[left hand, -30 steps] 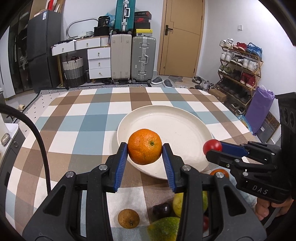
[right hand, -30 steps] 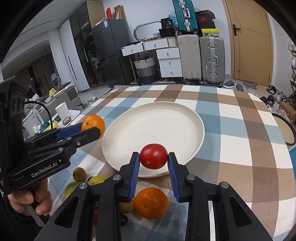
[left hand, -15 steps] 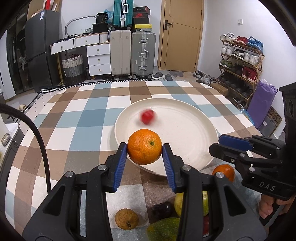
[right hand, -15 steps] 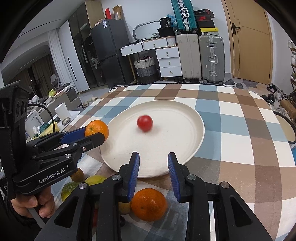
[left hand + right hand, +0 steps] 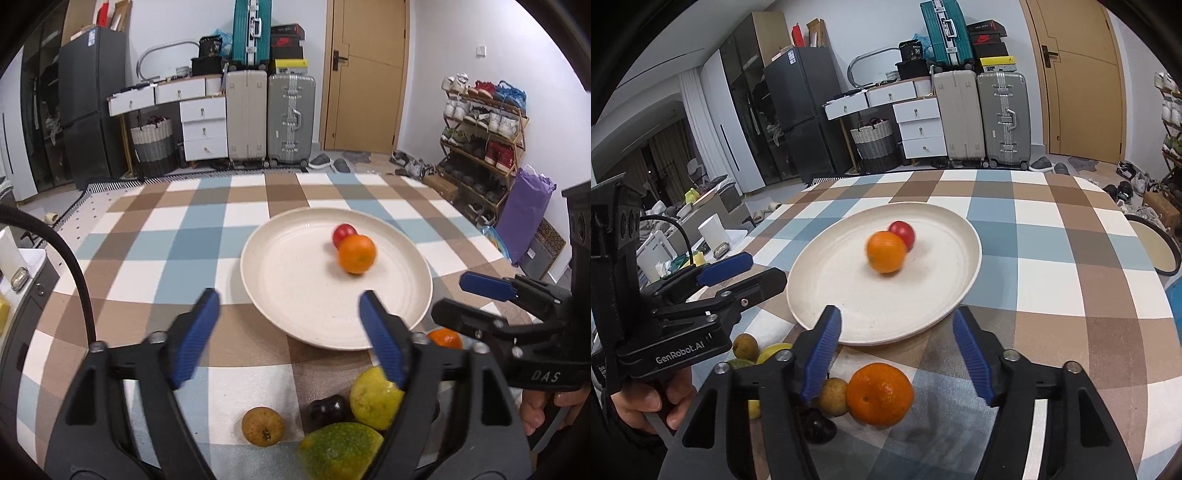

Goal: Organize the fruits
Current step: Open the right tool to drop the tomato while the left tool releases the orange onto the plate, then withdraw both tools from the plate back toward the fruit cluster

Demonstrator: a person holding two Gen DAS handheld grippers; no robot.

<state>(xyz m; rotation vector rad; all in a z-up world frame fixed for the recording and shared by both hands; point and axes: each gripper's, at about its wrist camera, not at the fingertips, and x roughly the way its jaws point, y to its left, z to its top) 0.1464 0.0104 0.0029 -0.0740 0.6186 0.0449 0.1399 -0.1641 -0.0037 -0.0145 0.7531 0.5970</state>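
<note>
A cream plate (image 5: 288,295) (image 5: 923,314) sits on the checkered table. On it lie a red tomato (image 5: 343,233) (image 5: 903,234) and an orange (image 5: 356,254) (image 5: 885,252), touching, the orange slightly blurred. My left gripper (image 5: 288,336) is open and empty at the plate's near rim. My right gripper (image 5: 897,354) is open and empty above a second orange (image 5: 880,394) (image 5: 445,338) on the table. Near me lie a brown round fruit (image 5: 263,425), a dark plum (image 5: 328,409), a yellow-green fruit (image 5: 375,398) and a green-orange fruit (image 5: 340,448).
The table edge runs close on the left (image 5: 66,229). Suitcases (image 5: 291,118), drawers and a shoe rack (image 5: 484,147) stand beyond the table. A side surface with a white box (image 5: 713,236) is at the left.
My left gripper opened and let go of the orange, which now lies on the plate against the tomato. The tomato rolled further back. My right gripper opened wider.
</note>
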